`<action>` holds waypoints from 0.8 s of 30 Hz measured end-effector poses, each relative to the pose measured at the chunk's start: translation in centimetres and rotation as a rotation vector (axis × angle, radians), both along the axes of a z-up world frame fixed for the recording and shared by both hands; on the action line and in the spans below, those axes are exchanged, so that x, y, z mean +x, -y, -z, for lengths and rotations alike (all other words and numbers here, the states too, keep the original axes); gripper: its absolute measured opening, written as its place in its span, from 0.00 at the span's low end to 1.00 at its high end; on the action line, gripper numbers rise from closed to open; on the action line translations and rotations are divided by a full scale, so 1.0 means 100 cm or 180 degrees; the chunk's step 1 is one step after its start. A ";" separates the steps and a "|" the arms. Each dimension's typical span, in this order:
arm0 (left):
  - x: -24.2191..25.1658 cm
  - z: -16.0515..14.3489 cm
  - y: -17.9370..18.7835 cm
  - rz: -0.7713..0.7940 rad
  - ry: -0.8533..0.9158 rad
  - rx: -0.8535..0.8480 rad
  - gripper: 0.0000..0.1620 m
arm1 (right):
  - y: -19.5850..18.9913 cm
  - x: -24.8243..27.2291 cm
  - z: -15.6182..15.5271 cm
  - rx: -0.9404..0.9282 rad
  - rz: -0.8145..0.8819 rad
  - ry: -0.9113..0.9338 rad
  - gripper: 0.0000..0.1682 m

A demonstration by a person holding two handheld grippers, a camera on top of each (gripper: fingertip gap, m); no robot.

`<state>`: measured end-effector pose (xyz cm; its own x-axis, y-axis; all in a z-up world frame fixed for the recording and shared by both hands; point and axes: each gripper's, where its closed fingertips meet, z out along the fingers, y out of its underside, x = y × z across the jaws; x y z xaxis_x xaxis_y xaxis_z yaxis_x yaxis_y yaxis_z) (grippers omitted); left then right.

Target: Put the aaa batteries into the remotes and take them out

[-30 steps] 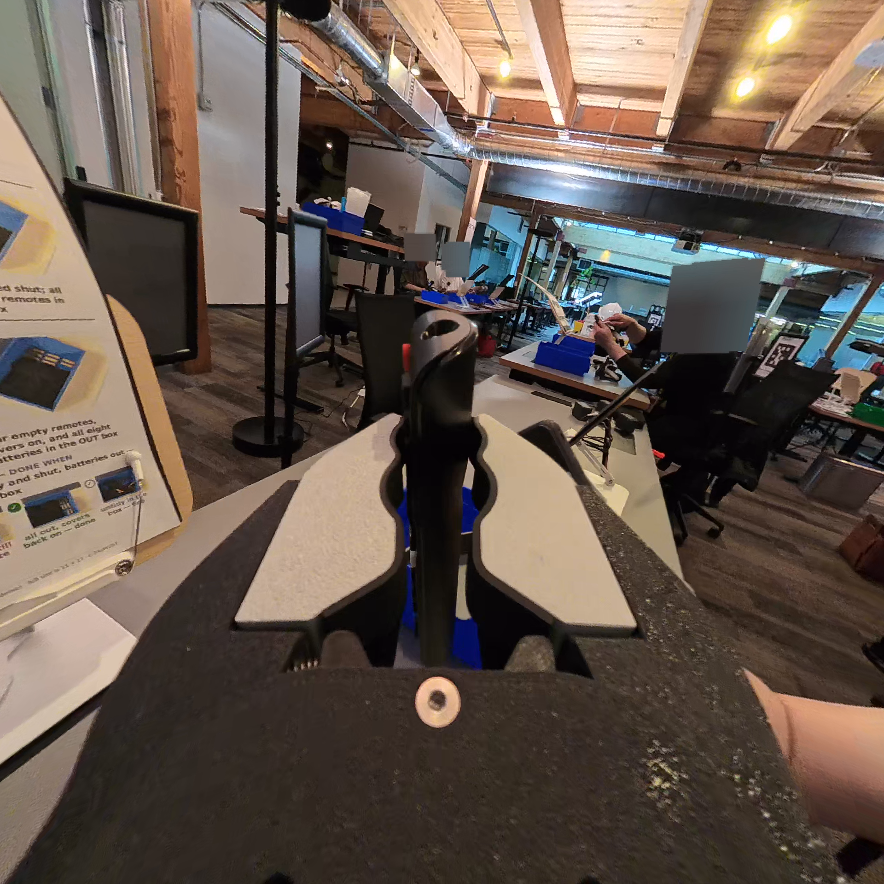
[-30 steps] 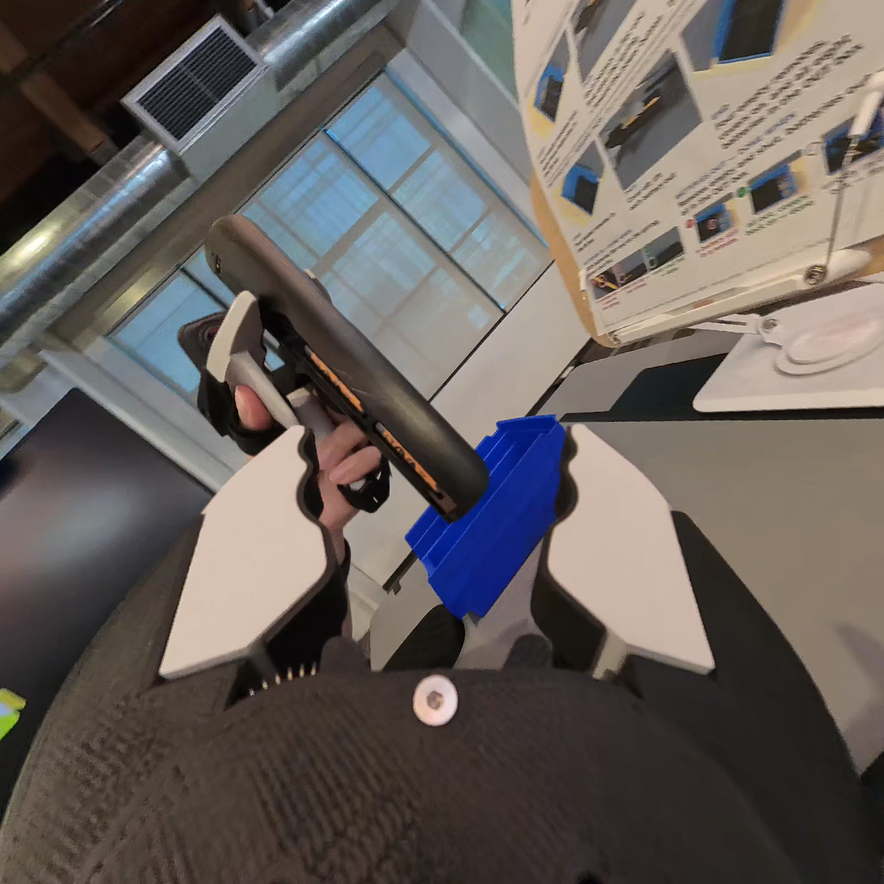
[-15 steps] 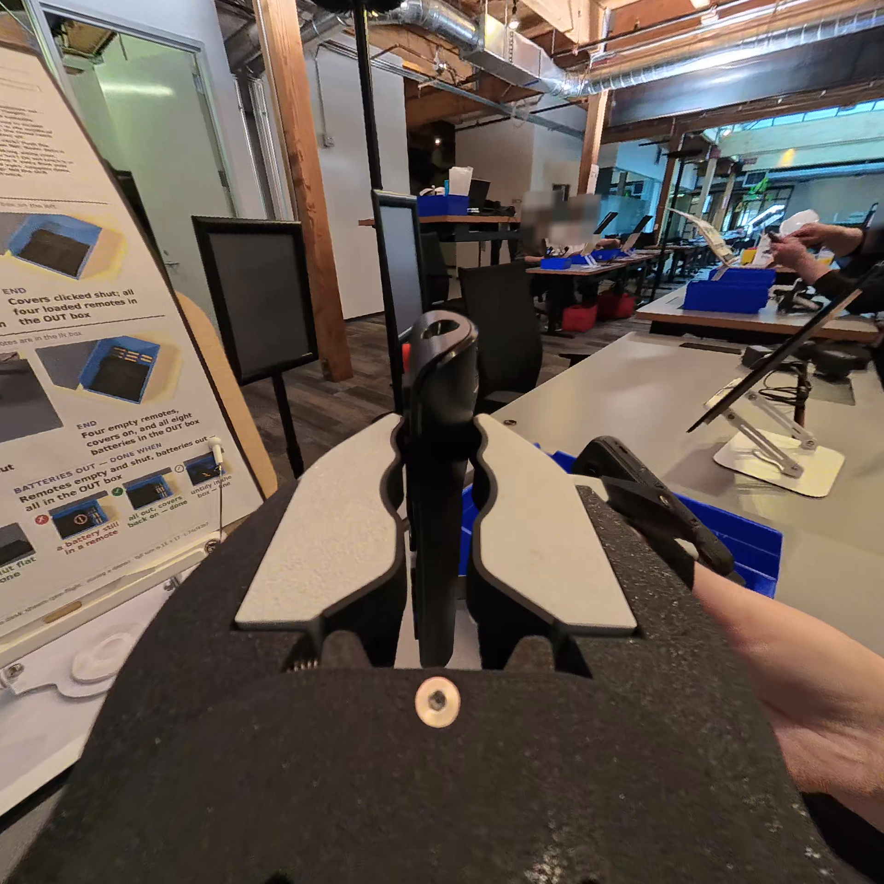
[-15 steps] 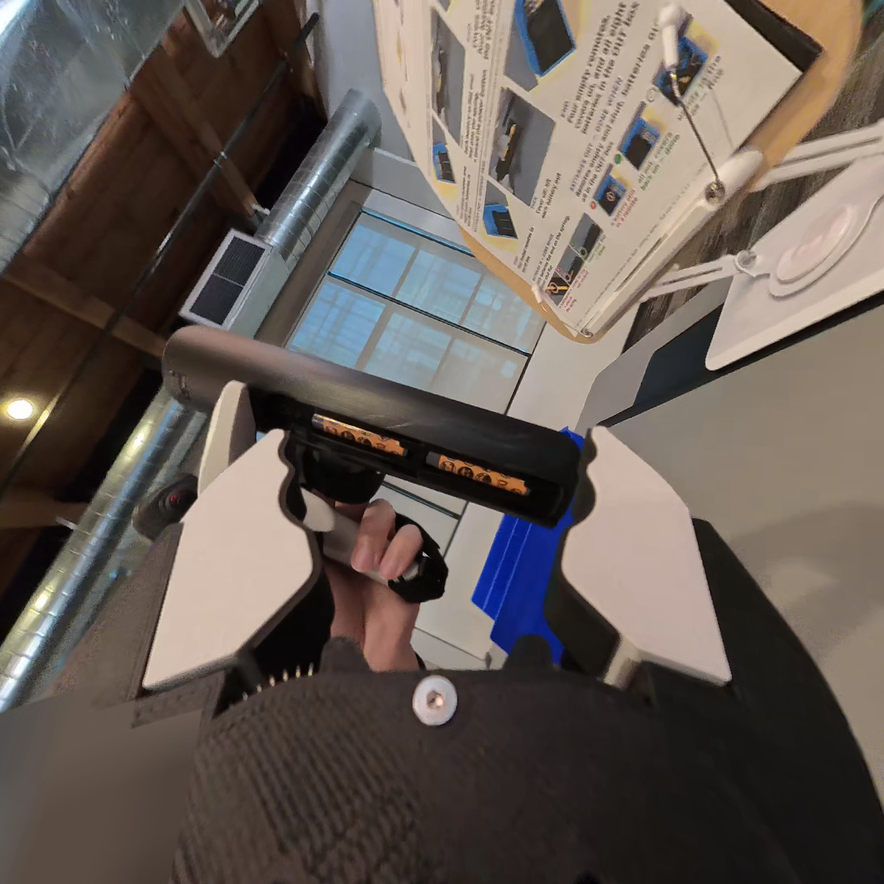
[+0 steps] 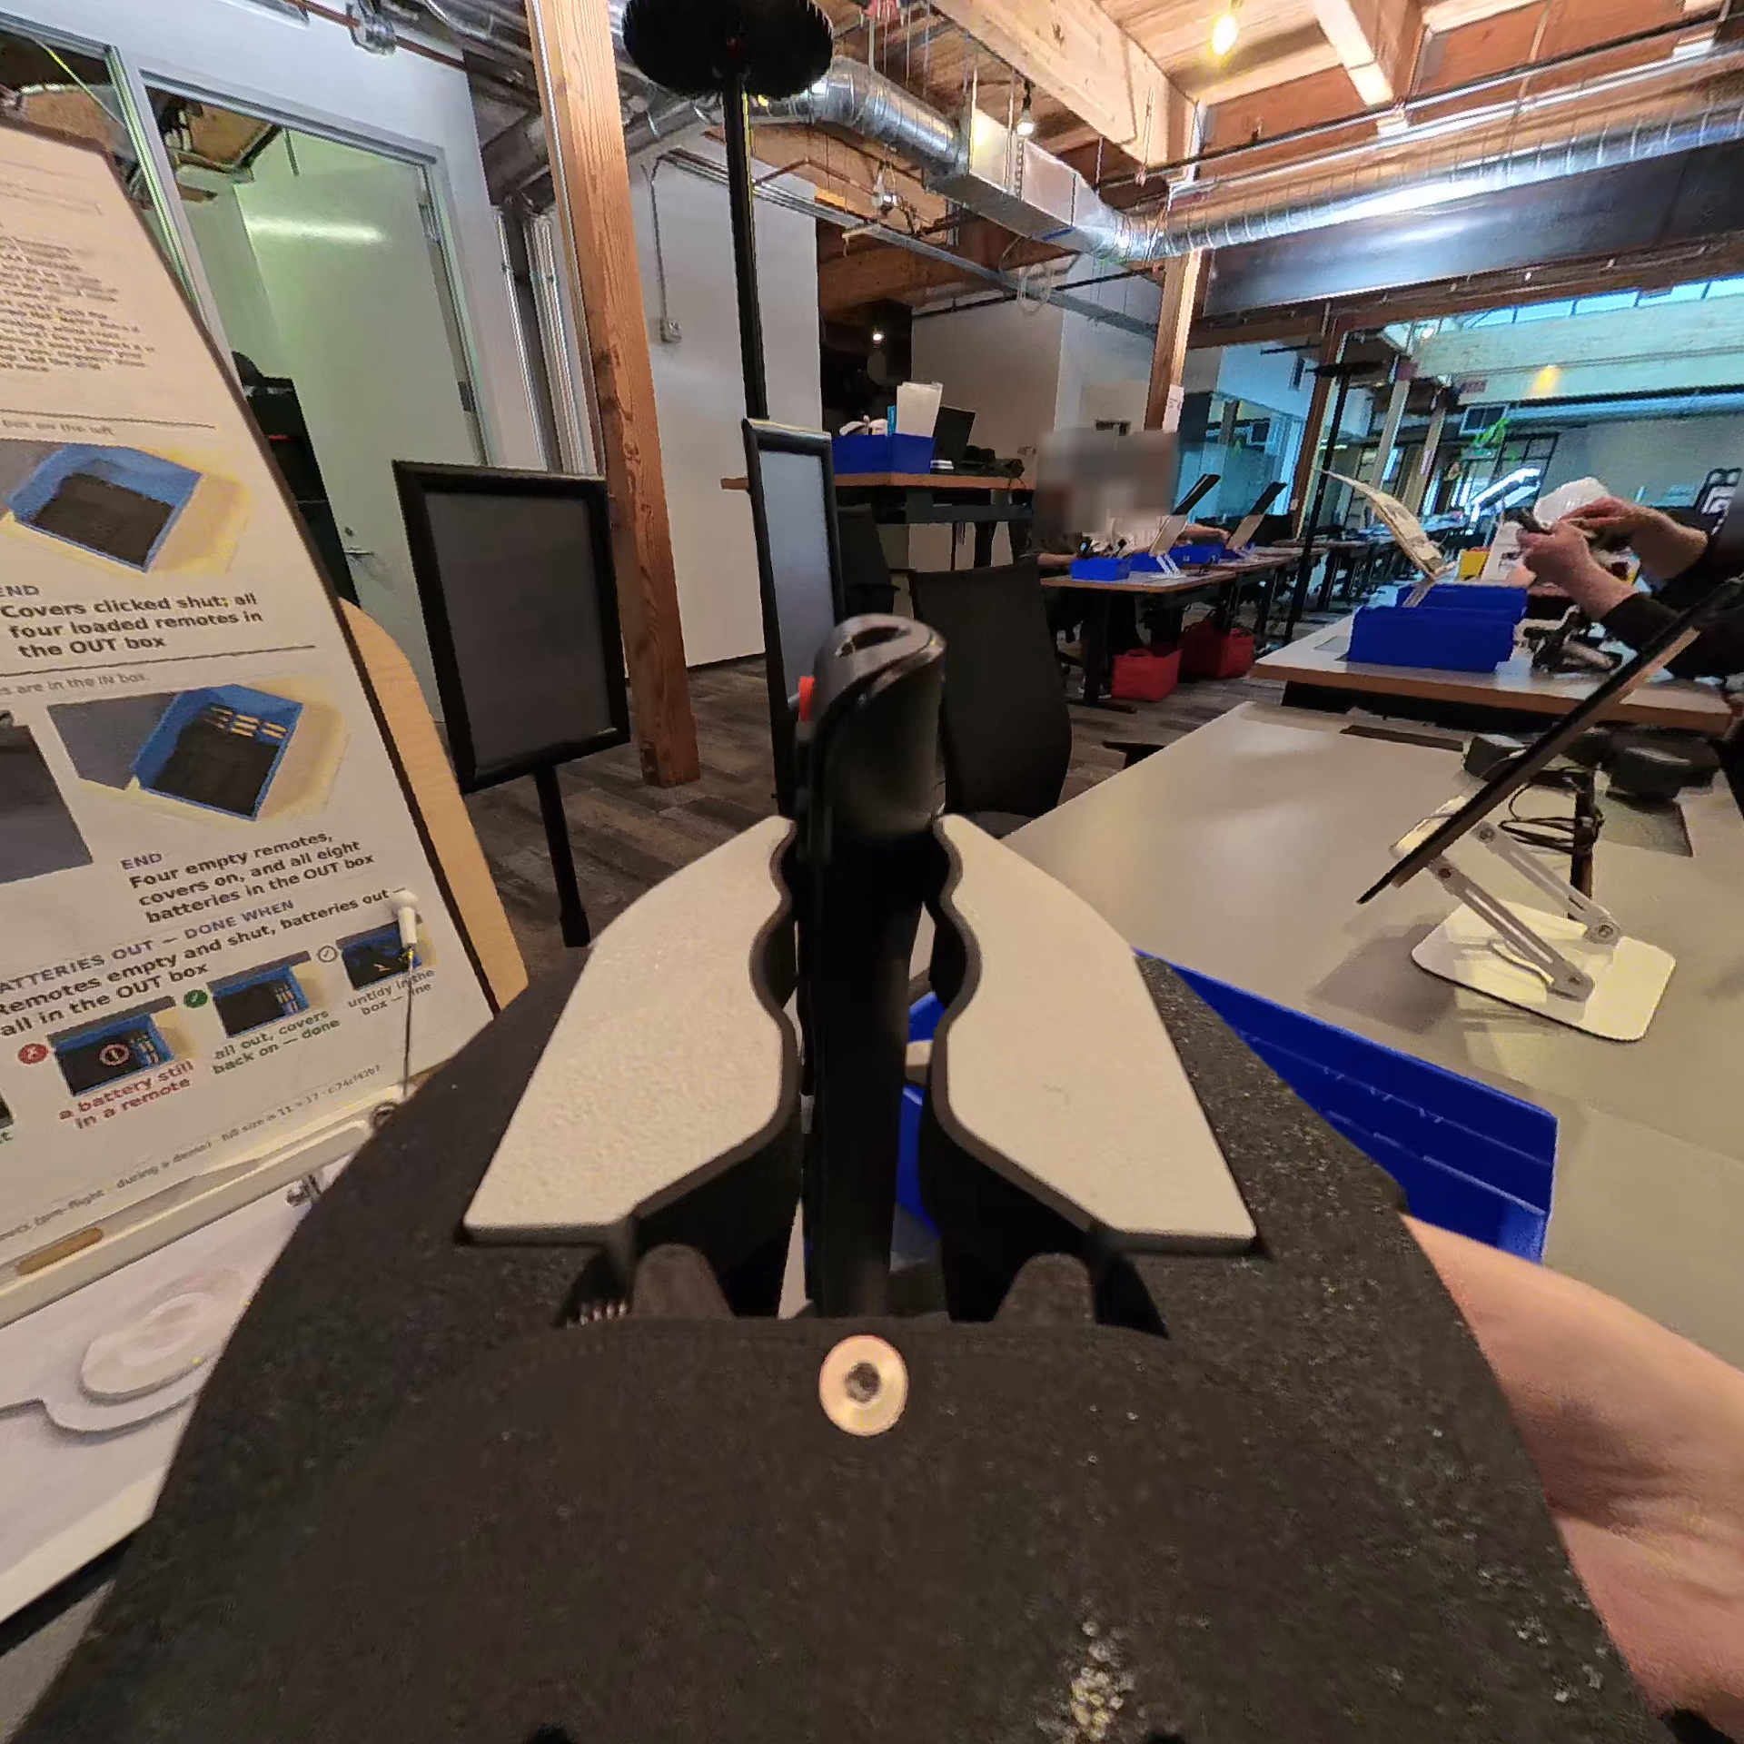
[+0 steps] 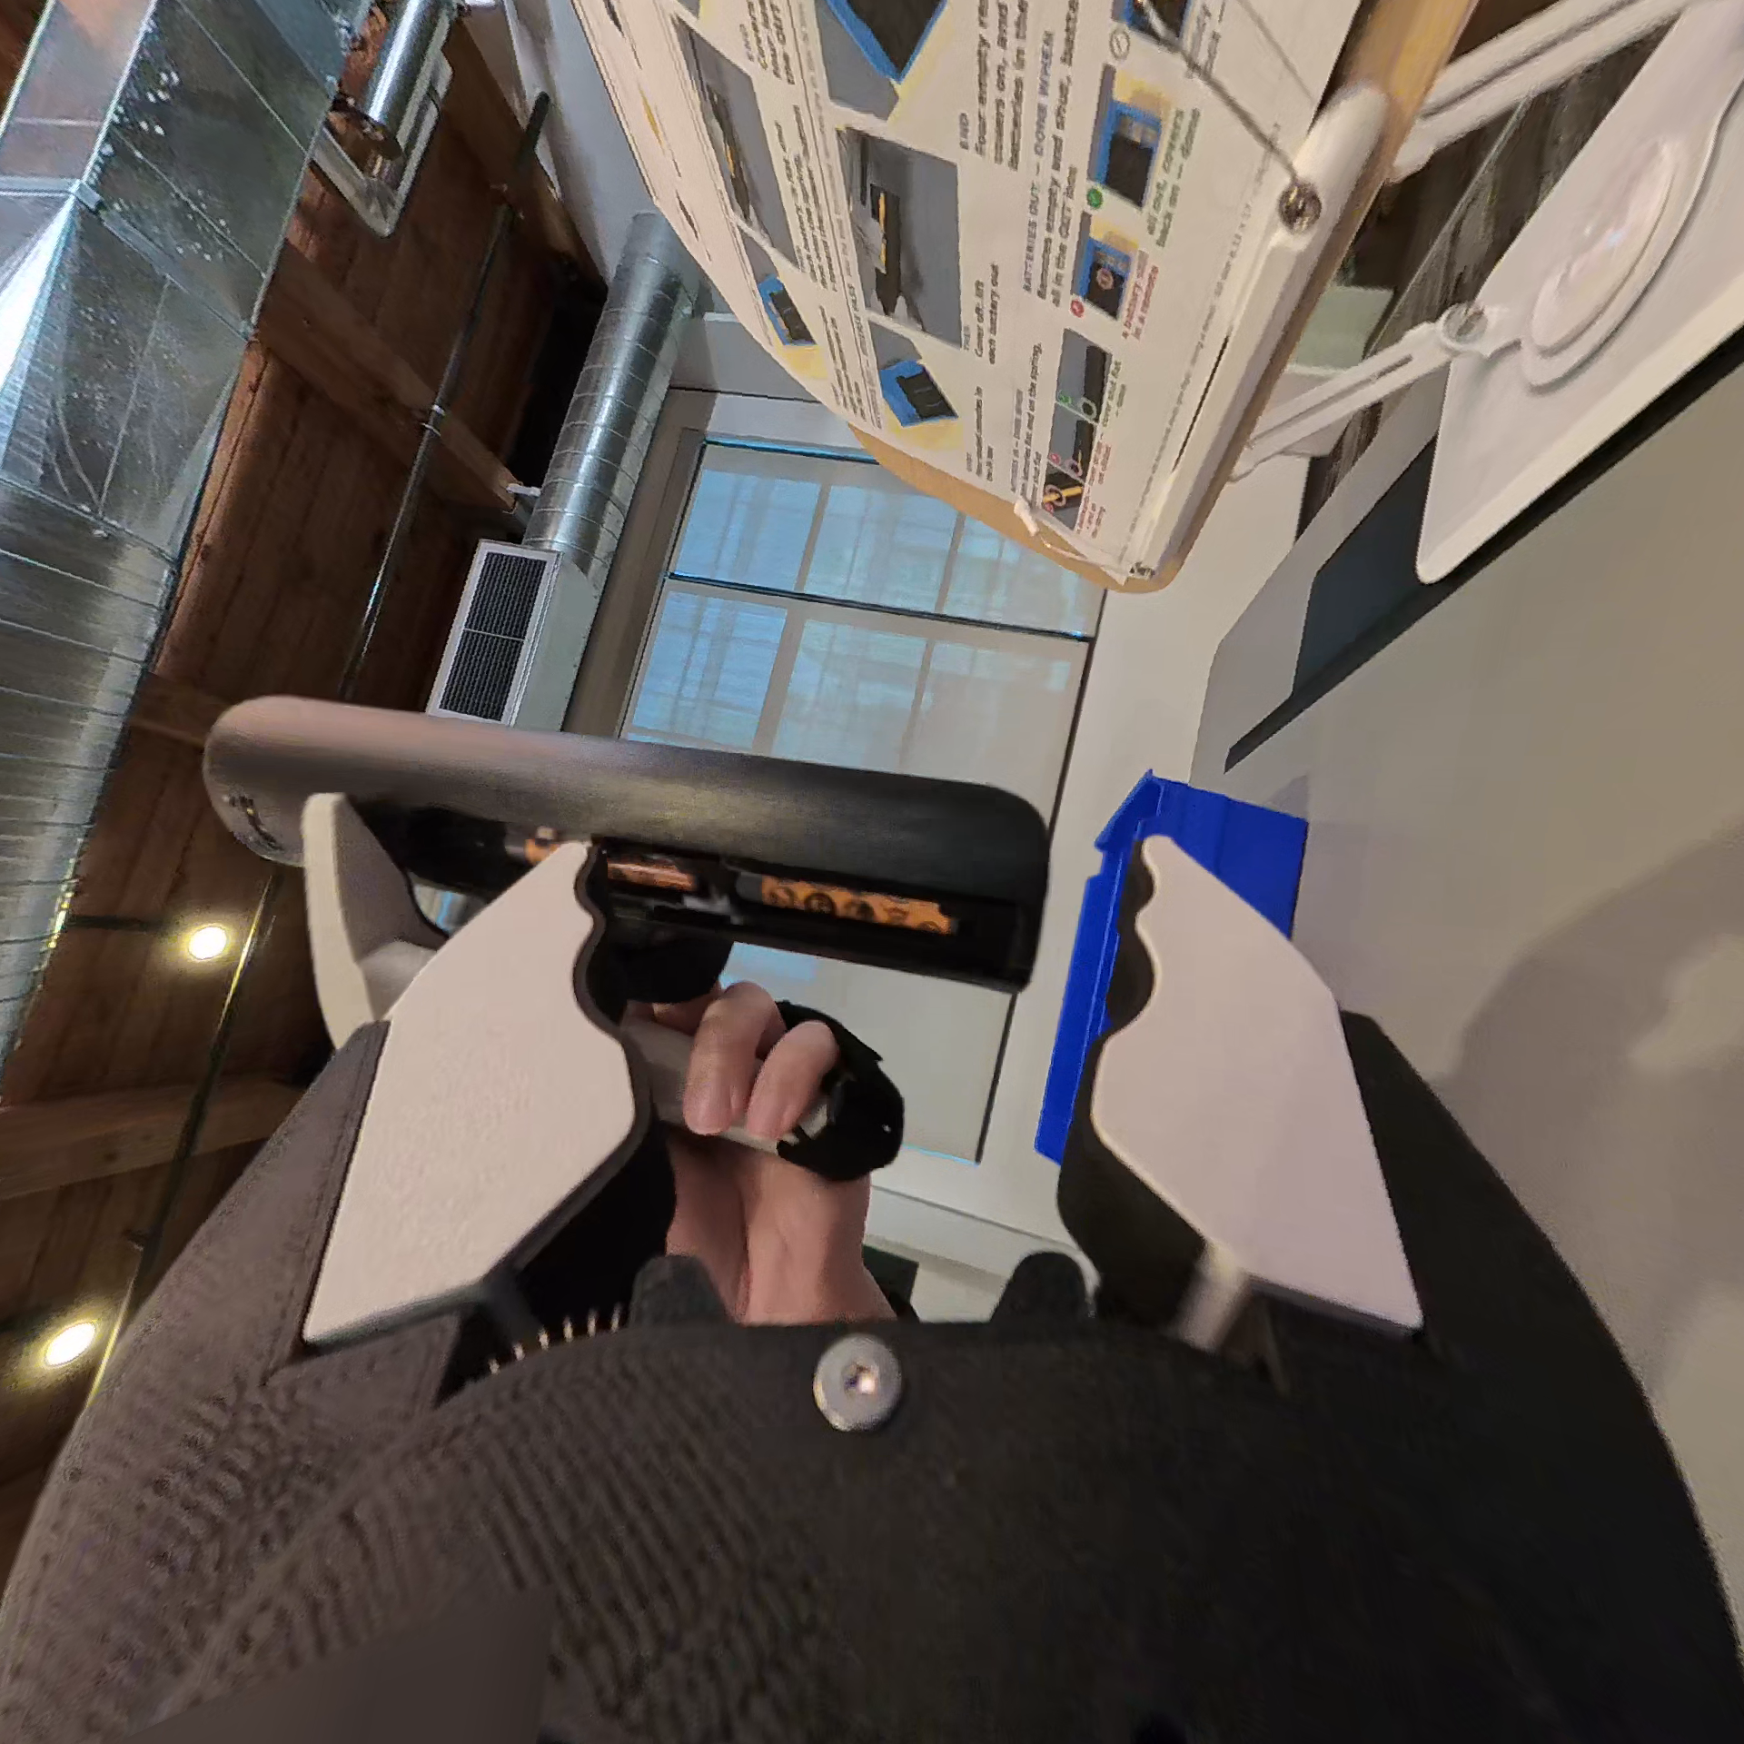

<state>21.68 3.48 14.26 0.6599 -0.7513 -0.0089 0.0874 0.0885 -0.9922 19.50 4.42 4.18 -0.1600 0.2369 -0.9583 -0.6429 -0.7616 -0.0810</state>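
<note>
My left gripper [image 5: 863, 840] is shut on a black remote [image 5: 868, 755], which stands edge-on between the fingers above the table. In the right wrist view the same remote [image 6: 661, 793] lies crosswise, its cover off. Two orange batteries [image 6: 849, 911] sit in the open bay. One of the left gripper's fingers [image 6: 344, 897] shows at the remote's left end, with a hand below it. My right gripper [image 6: 861, 854] is open and empty just in front of the bay. Its left fingertip overlaps the bay's left part; I cannot tell whether it touches.
A blue bin [image 5: 1368, 1114] stands on the grey table [image 5: 1227, 849] behind the remote; it also shows in the right wrist view [image 6: 1208, 830]. An instruction board [image 5: 189, 755] on a white stand is at the left. A tablet stand [image 5: 1529, 953] is at the right.
The right gripper has rolled and come closer to the remote, so the open battery bay now lies level between its fingers. The left gripper keeps its hold; the right gripper has left its view.
</note>
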 end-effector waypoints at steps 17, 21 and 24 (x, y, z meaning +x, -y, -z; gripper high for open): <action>0.002 0.006 0.006 0.0155 0.0246 0.0005 0.15 | -0.001 0.010 -0.012 0.0329 0.0219 0.0446 0.66; 0.000 0.014 0.004 0.0304 0.0247 -0.0172 0.15 | -0.005 0.011 -0.006 0.0301 0.0262 0.0546 0.67; -0.005 0.021 0.001 0.0357 0.0226 -0.0265 0.15 | -0.011 0.014 -0.003 0.0266 0.0289 0.0542 0.69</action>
<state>21.19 3.34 12.13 0.5684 -0.8166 0.1000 0.1622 -0.0079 -0.9867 20.95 5.47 4.45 0.0281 0.3227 -0.9461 -0.6802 -0.6873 -0.2547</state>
